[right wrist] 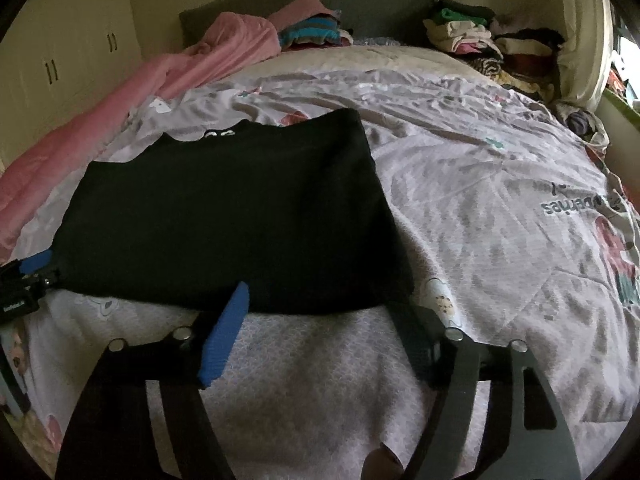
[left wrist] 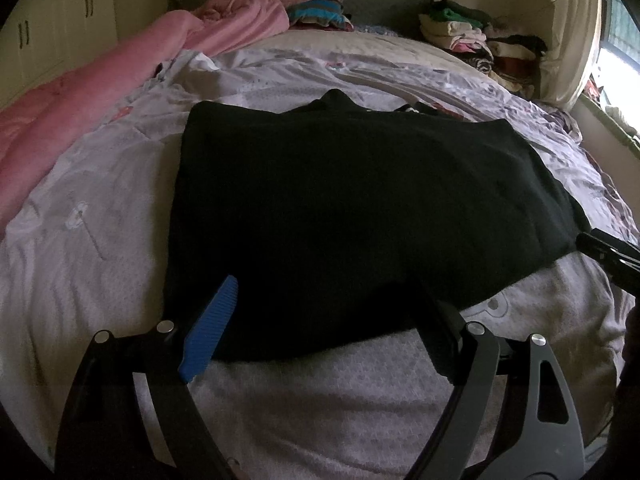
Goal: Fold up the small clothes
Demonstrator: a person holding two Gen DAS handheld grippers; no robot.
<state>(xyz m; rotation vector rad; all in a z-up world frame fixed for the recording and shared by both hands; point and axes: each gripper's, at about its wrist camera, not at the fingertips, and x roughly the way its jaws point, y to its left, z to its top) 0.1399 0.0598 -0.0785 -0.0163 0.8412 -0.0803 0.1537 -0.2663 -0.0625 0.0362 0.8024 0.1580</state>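
Note:
A black garment [left wrist: 360, 200] lies flat on the bed's pale printed quilt [left wrist: 100, 240], folded into a broad rectangle with its neck toward the headboard. My left gripper [left wrist: 330, 288] stands open over the garment's near edge, its blue-padded finger [left wrist: 212, 328] on the left and its dark finger on the right, nothing pinched. In the right wrist view the same garment [right wrist: 224, 216] lies to the left, and my right gripper [right wrist: 320, 298] is open at its near right corner, pads not pressing on the cloth. Each gripper shows in the other's view: the right gripper [left wrist: 608, 252] and the left gripper [right wrist: 28, 276].
A pink blanket [left wrist: 100, 92] runs along the bed's left side. Folded clothes [left wrist: 316, 10] sit by the grey headboard, and a loose pile of clothes [left wrist: 480, 36] fills the far right corner. Wardrobe doors [left wrist: 48, 28] stand at left, and a window [left wrist: 616, 52] at right.

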